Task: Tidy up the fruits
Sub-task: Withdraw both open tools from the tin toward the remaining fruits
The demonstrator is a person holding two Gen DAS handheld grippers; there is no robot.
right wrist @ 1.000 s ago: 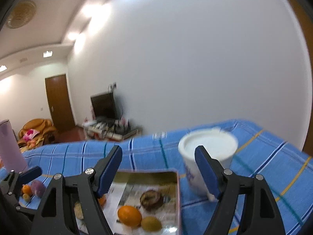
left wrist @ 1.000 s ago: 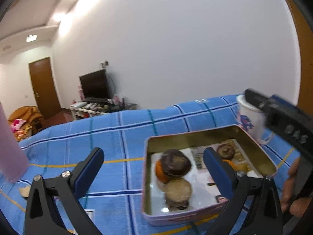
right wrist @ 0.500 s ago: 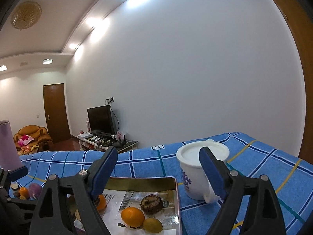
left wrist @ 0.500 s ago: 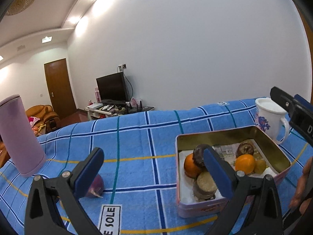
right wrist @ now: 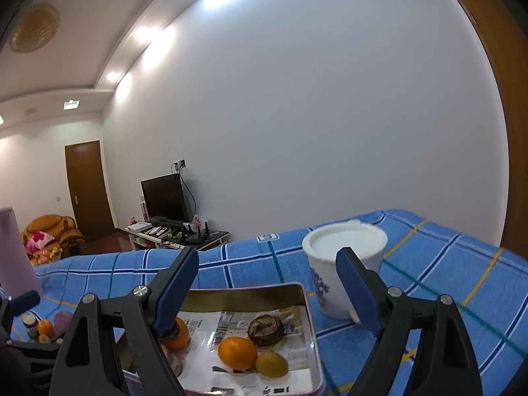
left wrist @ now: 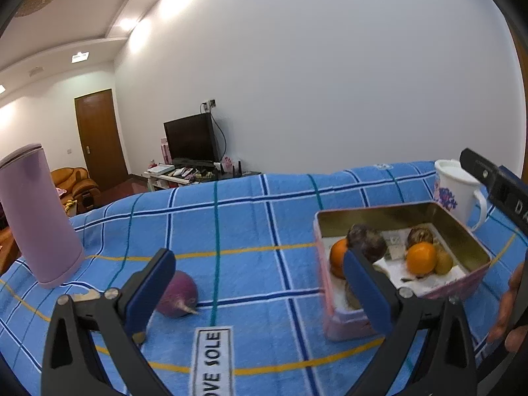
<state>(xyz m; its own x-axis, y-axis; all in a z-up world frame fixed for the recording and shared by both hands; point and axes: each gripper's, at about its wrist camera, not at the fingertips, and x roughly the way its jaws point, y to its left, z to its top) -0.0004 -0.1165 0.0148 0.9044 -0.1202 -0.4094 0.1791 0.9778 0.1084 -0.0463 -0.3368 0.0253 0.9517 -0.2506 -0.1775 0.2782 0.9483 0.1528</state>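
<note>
A pink tin box (left wrist: pixel 462 227) lined with paper sits on the blue plaid cloth; it holds an orange (left wrist: pixel 421 258), a second orange (left wrist: pixel 337 257), dark round fruits (left wrist: pixel 367 242) and a small yellow-green fruit (left wrist: pixel 444 263). A purple round fruit (left wrist: pixel 180 293) lies on the cloth beside my left gripper's left finger. My left gripper (left wrist: pixel 260 288) is open and empty, between the purple fruit and the tin. My right gripper (right wrist: pixel 269 292) is open and empty, above the tin (right wrist: pixel 250 293), with its orange (right wrist: pixel 237 353) below.
A white lidded mug (right wrist: pixel 343 264) stands right of the tin, behind my right finger. A tall lilac tumbler (left wrist: pixel 36 217) stands at the left. More small fruits (right wrist: pixel 46 326) lie at the far left. A "LOVE SOLE" label (left wrist: pixel 213 359) is on the cloth.
My left gripper has swung left and back from over the tin; the purple fruit and tumbler have come into view. My right gripper has shifted only slightly. Both stayed open.
</note>
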